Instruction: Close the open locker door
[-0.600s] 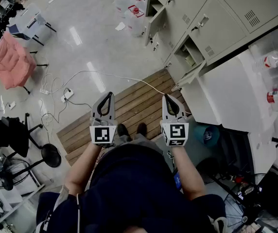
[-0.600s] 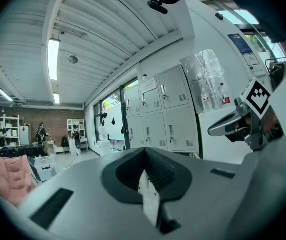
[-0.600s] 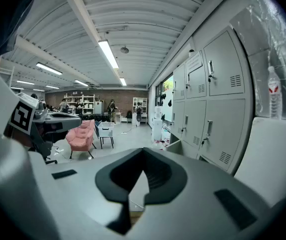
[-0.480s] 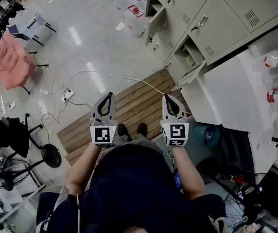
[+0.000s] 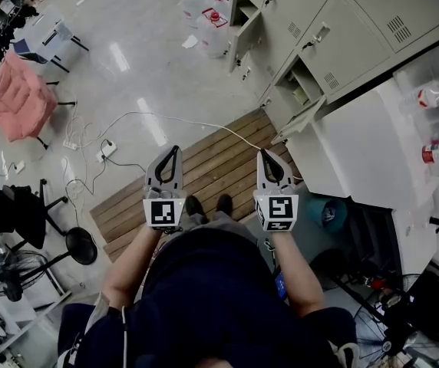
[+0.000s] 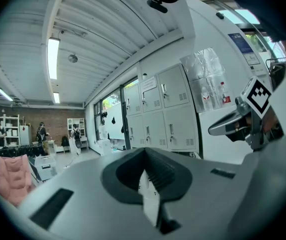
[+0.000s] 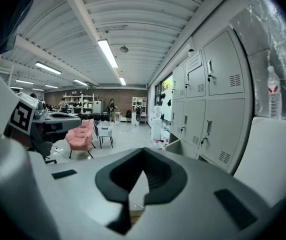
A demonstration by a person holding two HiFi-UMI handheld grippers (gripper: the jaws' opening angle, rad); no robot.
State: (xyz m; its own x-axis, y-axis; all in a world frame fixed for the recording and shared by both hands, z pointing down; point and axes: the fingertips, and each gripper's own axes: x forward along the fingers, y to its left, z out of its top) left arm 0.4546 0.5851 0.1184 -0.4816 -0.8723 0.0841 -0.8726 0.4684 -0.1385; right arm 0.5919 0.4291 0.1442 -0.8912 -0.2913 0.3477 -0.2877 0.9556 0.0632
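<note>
The bank of lockers [image 5: 335,21] runs along the far right edge of the floor [image 5: 135,21]. One open locker door [image 5: 245,41] swings out near the bank's far end, with water jugs [image 5: 204,14] on the floor just left of it. A second open door [image 5: 302,117] juts out nearer, just beyond the right end of a slatted wooden platform [image 5: 204,167]. The person stands on that platform, with the left tool [image 5: 175,150] and right tool [image 5: 262,153] side by side above it. A cable [image 5: 166,117] lies beyond the platform. A padded chair [image 5: 16,98] sits far left, and a swivel chair [image 5: 20,213] sits nearer.
</note>
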